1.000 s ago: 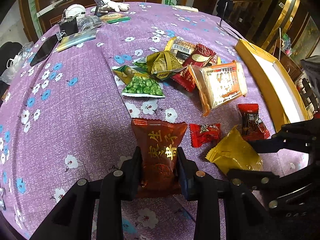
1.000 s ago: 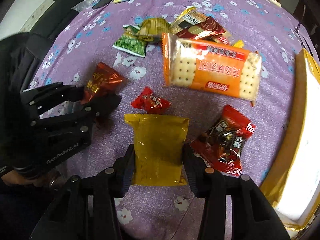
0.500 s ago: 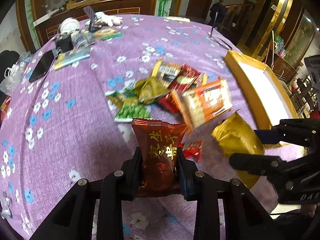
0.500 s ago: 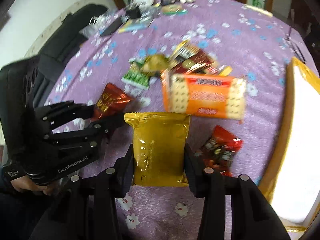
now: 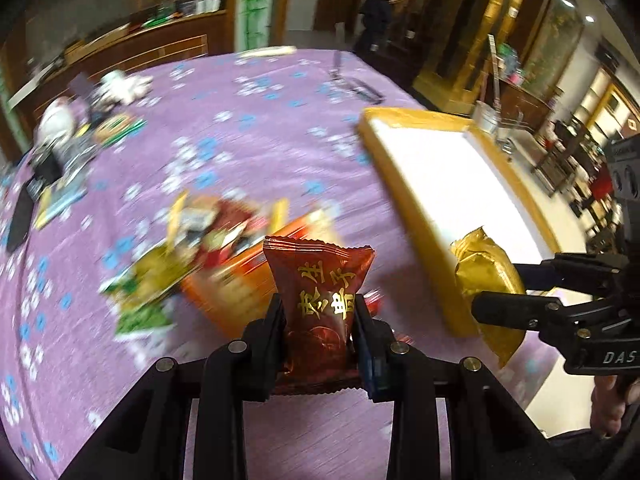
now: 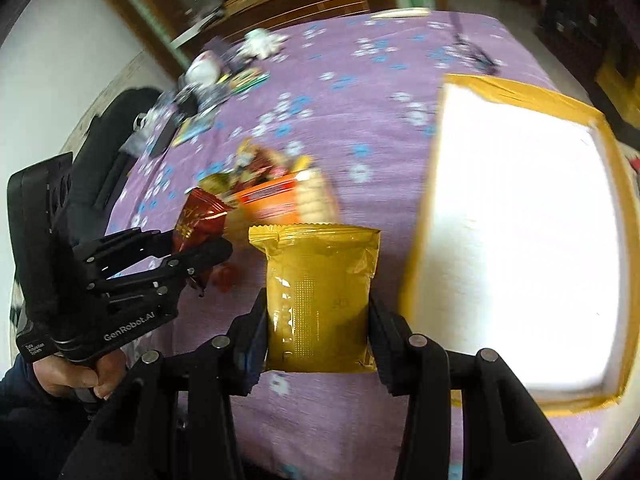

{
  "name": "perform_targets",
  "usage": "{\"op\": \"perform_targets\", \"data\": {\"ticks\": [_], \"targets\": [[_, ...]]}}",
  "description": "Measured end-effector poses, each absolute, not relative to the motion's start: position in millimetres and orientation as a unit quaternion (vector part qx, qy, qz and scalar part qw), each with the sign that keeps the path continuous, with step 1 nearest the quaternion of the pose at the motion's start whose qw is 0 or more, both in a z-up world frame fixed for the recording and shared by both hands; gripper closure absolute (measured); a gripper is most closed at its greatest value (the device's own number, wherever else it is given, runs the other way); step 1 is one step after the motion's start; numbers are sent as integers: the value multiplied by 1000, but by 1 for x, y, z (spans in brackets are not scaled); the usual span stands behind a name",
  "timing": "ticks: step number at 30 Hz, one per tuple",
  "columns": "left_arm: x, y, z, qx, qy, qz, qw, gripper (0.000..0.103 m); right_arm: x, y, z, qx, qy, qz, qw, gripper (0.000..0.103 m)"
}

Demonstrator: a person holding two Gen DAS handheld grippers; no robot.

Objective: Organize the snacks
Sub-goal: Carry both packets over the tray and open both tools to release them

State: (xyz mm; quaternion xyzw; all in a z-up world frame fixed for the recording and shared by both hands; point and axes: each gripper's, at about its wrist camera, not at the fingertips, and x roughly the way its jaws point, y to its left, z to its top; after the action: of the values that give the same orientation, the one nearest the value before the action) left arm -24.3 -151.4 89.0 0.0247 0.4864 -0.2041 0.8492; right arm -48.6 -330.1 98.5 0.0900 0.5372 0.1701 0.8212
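You are in the carrying step: each hand has a snack, and the box (image 6: 520,96) is the place to aim for. Your left gripper (image 5: 320,320) is clenched on the dark red packet (image 5: 320,300), which stands upright between the jaws, lifted clear of the purple tablecloth (image 5: 260,128). Your right gripper (image 6: 318,328) is clenched on the gold packet (image 6: 320,292), also held up off the cloth.

Taking the box as the landmark: the gold packet hangs just beside its near left wall, close to the corner, not yet over the white inside. The red packet is farther to the left of the box, above the near edge of the snack pile (image 5: 208,256). That pile, with an orange cracker pack (image 6: 280,200) and green and red wrappers, lies on the cloth well to the left of the box; blur hides the details.

Next, as I judge it, you carry the gold packet over the wall, lower it onto the white floor and only then let the jaws go. Bring the red packet in beside it. Watch the two grippers, which travel near one another, and keep the packets above the box wall so they do not catch it.
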Motion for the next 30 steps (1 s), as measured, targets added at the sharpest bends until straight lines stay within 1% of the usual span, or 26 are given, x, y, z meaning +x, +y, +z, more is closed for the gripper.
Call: {"op": "perform_targets", "data": {"ticks": [9,16,22,30], "targets": [[3,-237,112,47,476,-259,839,70,-49,-416,111,141,520,106,836,59],[37,-293,111,51,485,-275,829,70,-21,-470,110,163,521,76,835,59],[73,-325,95,42,500,-265,823,70,24,-505,103,174,530,54,828,59],[116,-351,60,28,528,-233,816,71,90,-518,78,161,545,30,822,59]]}}
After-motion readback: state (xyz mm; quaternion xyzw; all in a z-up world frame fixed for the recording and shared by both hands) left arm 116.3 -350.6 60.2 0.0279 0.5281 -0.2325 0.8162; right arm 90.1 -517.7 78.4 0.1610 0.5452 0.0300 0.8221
